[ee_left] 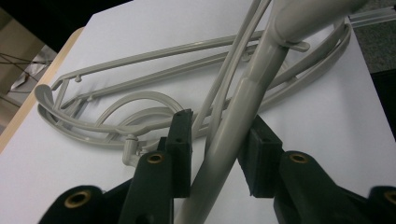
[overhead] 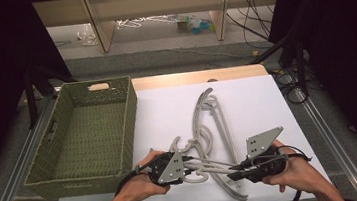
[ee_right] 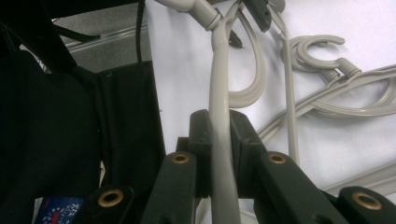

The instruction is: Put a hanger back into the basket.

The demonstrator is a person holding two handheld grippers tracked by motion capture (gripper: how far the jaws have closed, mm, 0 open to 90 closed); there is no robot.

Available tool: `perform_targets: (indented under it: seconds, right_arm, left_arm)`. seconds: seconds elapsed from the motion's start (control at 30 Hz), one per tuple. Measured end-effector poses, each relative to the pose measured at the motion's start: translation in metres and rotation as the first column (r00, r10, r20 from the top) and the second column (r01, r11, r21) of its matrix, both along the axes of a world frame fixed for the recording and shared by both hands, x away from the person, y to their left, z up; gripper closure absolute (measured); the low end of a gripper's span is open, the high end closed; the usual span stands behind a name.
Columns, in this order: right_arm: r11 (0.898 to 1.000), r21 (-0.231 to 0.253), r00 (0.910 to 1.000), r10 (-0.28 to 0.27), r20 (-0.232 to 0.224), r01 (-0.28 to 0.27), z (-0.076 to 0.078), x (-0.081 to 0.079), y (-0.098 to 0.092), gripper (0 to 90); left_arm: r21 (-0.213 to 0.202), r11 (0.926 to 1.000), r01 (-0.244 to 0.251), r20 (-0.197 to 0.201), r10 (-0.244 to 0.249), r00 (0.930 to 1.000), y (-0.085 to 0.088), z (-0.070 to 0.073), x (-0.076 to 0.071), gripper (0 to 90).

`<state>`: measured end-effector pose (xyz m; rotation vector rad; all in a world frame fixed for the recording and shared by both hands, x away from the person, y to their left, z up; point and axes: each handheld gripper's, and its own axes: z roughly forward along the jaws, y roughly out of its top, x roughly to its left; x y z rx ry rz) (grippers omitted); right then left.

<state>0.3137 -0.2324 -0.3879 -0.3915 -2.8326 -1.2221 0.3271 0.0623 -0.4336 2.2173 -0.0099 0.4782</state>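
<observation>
High view: a green woven rectangular basket [overhead: 119, 132] is seen bare inside, at 9 o'clock.
One grey plastic hanger [overhead: 224, 168] is clamped by the right gripper [overhead: 235, 171]; the left gripper [overhead: 187, 166] has its jaws around another arm of it, contact unclear.

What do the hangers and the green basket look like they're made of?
Hangers: probably moulded plastic, pale grey and smooth, with a slight sheen and seam-like joints near the hooks. Basket: seemingly woven fibre or cord, matte olive green, with a coarse weave showing on its walls.

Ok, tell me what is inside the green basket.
Nothing: the green basket shows bare woven floor in the high view. Its near wall hides the floor strip just behind it. The hangers lie outside, on the white sheet.
</observation>
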Motion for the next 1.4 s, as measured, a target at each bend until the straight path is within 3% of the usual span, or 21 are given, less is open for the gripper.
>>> perform_targets:
  seconds: [0.17,0.27,0.33,0.4,0.47,0.53,0.63,0.7,0.77,0.83,0.87,0.9,0.93,1.0,1.03,1.1,1.17,1.23,1.3,1.33,1.4]
  right_arm:
    - [1.0,0.01,0.9992,0.022,0.034,-0.022,0.001,0.001,-0.002,78.3]
    - [1.0,-0.001,0.998,-0.001,0.062,0.001,0.002,0.003,-0.005,73.9]
    - [0.999,-0.015,0.9934,-0.046,0.105,0.048,0.003,0.006,-0.007,64.1]
    - [0.997,-0.01,0.9909,-0.072,0.114,0.074,0.003,0.007,-0.007,60.3]
    - [0.996,-0.02,0.9884,-0.089,0.123,0.092,0.005,0.01,-0.009,60.4]
    - [0.992,-0.026,0.9823,-0.12,0.144,0.125,0.007,0.009,-0.009,52.6]
    - [0.976,0.001,0.9625,-0.214,0.167,0.217,0.014,0.011,-0.011,43.4]
    - [0.967,0.013,0.9496,-0.253,0.185,0.255,0.019,0.01,-0.014,40.7]
    - [0.949,0.026,0.9253,-0.312,0.215,0.314,0.027,0.007,-0.016,37.1]
    - [0.943,0.048,0.9168,-0.332,0.221,0.33,0.032,0.004,-0.016,36.6]
    - [0.945,0.039,0.9218,-0.327,0.208,0.326,0.035,-0.001,-0.014,34.6]
    - [0.945,0.039,0.9218,-0.327,0.208,0.326,0.035,-0.001,-0.014,34.6]
    - [0.947,0.033,0.9263,-0.318,0.201,0.319,0.036,-0.003,-0.012,34.7]
    - [0.952,0.044,0.9291,-0.305,0.21,0.302,0.034,-0.009,-0.007,34.5]
    - [0.955,0.031,0.936,-0.295,0.192,0.295,0.033,-0.012,-0.005,34.0]
    - [0.957,0.028,0.9406,-0.289,0.179,0.288,0.028,-0.016,-0.001,33.9]
    - [0.945,0.042,0.9286,-0.326,0.178,0.324,0.015,-0.022,0.003,34.7]
    - [0.94,0.047,0.9255,-0.341,0.165,0.338,0.006,-0.023,0.003,34.3]
    - [0.932,0.052,0.9202,-0.363,0.146,0.36,-0.003,-0.023,0.004,33.4]
    - [0.93,0.046,0.9196,-0.368,0.139,0.365,-0.008,-0.022,0.005,33.3]
    - [0.928,0.042,0.9198,-0.373,0.122,0.371,-0.016,-0.021,0.007,33.0]
  left_arm:
    - [0.021,0.999,0.04,0.019,-0.04,0.999,0.002,0.005,-0.001,71.2]
    - [0.031,0.9983,0.051,0.012,-0.051,0.9986,0.002,0.008,-0.002,73.5]
    - [0.016,0.9988,0.046,0.0,-0.046,0.999,0.0,0.01,-0.003,76.7]
    - [0.002,0.9986,0.053,-0.037,-0.053,0.9979,-0.001,0.012,-0.003,77.8]
    - [0.02,0.9993,0.033,-0.047,-0.032,0.9984,-0.004,0.014,-0.005,78.4]
    - [0.006,1.0,0.0,-0.09,0.0,0.9959,-0.006,0.015,-0.004,78.6]
    - [-0.013,0.998,-0.062,-0.152,0.06,0.9866,-0.004,0.018,-0.002,78.7]
    - [-0.037,0.9912,-0.127,-0.221,0.116,0.9684,-0.001,0.021,0.001,78.7]
    - [-0.058,0.982,-0.18,-0.271,0.158,0.9495,0.004,0.026,0.003,78.6]
    - [-0.078,0.9706,-0.228,-0.32,0.192,0.9278,0.01,0.031,0.006,78.7]
    - [-0.094,0.9567,-0.275,-0.357,0.226,0.9066,0.014,0.035,0.006,78.6]
    - [-0.094,0.9567,-0.275,-0.357,0.226,0.9066,0.014,0.035,0.006,78.6]
    - [-0.11,0.9456,-0.306,-0.385,0.243,0.8901,0.018,0.038,0.007,78.6]
    - [-0.134,0.9297,-0.343,-0.424,0.259,0.8676,0.024,0.04,0.007,78.6]
    - [-0.142,0.922,-0.36,-0.444,0.266,0.8557,0.028,0.042,0.006,78.6]
    - [-0.172,0.9068,-0.385,-0.468,0.269,0.8417,0.035,0.045,0.005,78.6]
    - [-0.195,0.8927,-0.406,-0.478,0.275,0.8341,0.044,0.05,0.002,78.7]
    - [-0.225,0.8711,-0.437,-0.508,0.277,0.8154,0.053,0.056,-0.001,78.6]
    - [-0.251,0.8582,-0.448,-0.523,0.269,0.809,0.062,0.062,-0.003,78.6]
    - [-0.254,0.8501,-0.461,-0.531,0.276,0.801,0.067,0.066,-0.004,78.6]
    - [-0.27,0.8391,-0.472,-0.536,0.276,0.7977,0.075,0.073,-0.006,78.6]
